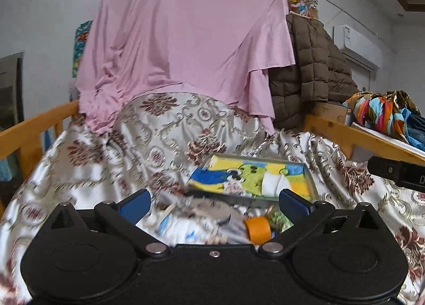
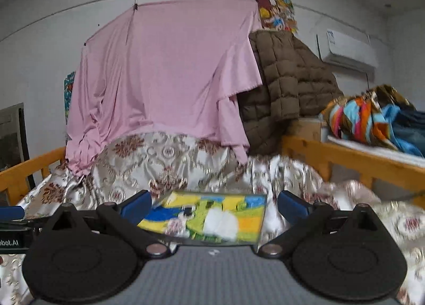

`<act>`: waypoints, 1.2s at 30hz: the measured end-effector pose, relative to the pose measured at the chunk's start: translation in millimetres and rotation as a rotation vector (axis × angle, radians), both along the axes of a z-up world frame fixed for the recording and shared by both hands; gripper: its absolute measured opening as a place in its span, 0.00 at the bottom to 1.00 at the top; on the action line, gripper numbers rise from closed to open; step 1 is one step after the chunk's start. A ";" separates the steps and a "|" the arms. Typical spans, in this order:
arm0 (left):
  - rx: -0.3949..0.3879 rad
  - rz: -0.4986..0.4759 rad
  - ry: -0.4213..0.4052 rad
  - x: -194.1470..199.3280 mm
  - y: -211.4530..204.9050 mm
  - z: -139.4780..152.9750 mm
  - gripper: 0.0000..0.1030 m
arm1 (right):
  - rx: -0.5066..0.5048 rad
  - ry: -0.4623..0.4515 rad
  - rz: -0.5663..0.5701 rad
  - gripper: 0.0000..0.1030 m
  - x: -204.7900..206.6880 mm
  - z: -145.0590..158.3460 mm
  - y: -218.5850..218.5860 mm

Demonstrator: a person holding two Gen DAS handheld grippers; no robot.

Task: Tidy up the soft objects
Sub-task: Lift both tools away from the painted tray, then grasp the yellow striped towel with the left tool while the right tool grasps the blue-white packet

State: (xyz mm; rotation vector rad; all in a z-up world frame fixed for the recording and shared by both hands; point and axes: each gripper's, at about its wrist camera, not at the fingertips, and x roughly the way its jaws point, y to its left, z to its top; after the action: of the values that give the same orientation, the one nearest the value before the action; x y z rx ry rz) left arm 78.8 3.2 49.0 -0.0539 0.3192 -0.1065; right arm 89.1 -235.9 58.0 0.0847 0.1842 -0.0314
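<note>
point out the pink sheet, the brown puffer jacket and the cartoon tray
pink sheet (image 1: 183,39), left wrist view, middle of the hanging cloth
brown puffer jacket (image 2: 287,84), right wrist view, quilted front panel
cartoon tray (image 2: 212,214), right wrist view, printed picture surface at its centre

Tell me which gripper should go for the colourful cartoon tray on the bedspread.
Right, probably. The right gripper is open with the cartoon tray centred between its fingers. The left gripper is open too, but the tray lies farther ahead and right of centre, with an orange roll and clutter in between.
</note>
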 end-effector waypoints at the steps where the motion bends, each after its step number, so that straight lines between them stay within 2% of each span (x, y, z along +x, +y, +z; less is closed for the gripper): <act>1: -0.001 0.005 0.005 -6.9 2.2 -2.4 0.99 | 0.026 0.020 -0.004 1.00 -7.2 -2.4 0.4; 5: -0.006 0.034 0.019 -30.1 8.4 -9.3 0.99 | 0.090 0.073 0.010 1.00 -33.4 -12.0 0.8; 11: -0.031 0.078 0.074 -52.8 16.1 -18.2 0.99 | 0.047 0.115 -0.002 1.00 -61.6 -25.9 9.6; 15: -0.036 0.089 0.143 -59.0 14.5 -25.1 0.99 | 0.048 0.173 0.015 1.00 -73.7 -36.2 12.4; 19: -0.008 0.060 0.247 -53.9 8.4 -37.9 0.99 | 0.027 0.245 0.033 1.00 -81.5 -52.4 15.2; 21: 0.005 0.031 0.269 -52.6 5.2 -41.4 0.99 | 0.016 0.279 0.045 1.00 -83.3 -61.7 17.4; 24: -0.019 0.001 0.308 -48.5 4.8 -45.8 0.99 | 0.005 0.340 0.064 1.00 -81.9 -73.0 19.7; 32: -0.047 0.022 0.434 -31.5 5.1 -60.2 0.99 | 0.011 0.449 0.062 1.00 -69.2 -85.4 18.2; 36: -0.013 0.022 0.457 -23.8 0.7 -63.2 0.99 | 0.016 0.487 0.062 1.00 -61.1 -90.1 14.9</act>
State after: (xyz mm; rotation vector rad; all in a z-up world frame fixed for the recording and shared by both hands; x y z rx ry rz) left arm 55.0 3.8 -14.2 -0.0946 0.7739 -0.0734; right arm 28.0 -221.0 -32.1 0.0864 0.6738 0.0123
